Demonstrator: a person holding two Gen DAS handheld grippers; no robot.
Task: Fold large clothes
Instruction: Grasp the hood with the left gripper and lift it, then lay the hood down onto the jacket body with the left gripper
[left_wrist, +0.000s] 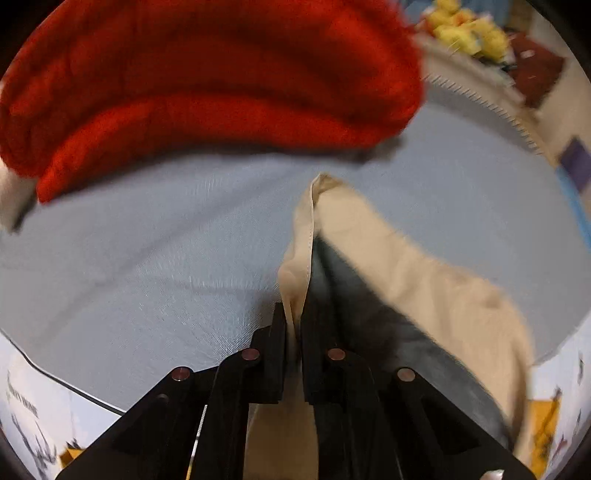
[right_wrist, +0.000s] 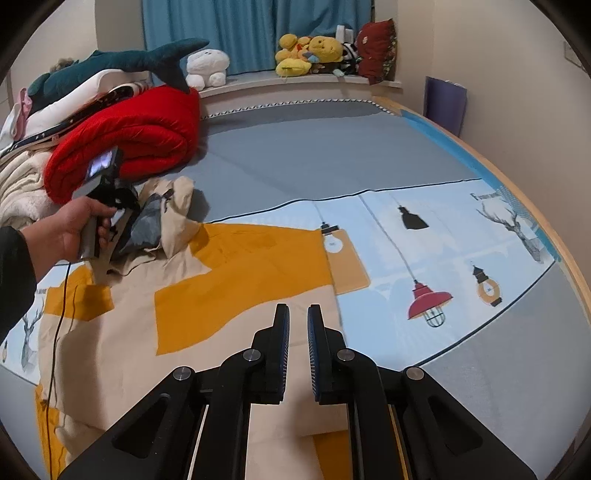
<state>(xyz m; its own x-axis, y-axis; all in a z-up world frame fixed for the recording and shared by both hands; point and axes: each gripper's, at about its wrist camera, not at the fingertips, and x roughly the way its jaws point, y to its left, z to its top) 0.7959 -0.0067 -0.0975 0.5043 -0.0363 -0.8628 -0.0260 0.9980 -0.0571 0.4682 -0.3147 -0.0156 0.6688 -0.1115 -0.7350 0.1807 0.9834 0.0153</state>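
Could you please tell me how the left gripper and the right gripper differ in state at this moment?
The left gripper is shut on a fold of the beige garment, while the right gripper holds nothing, its fingers slightly apart. The left gripper has lifted its cloth above the grey-blue bedsheet, near the red blanket; the right gripper hangs over the flat part of the garment. Both are black two-finger tools over the same bed.

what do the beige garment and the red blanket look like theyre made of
The beige garment, pinched in the left gripper, looks like a thin, matte woven fabric, perhaps cotton or a blend: it has a stitched hem, drapes in soft folds and shows a darker grey lining inside. The red blanket looks like thick, fuzzy fleece or plush, rolled in bulky rounded layers without sheen. The exact fibre cannot be told.
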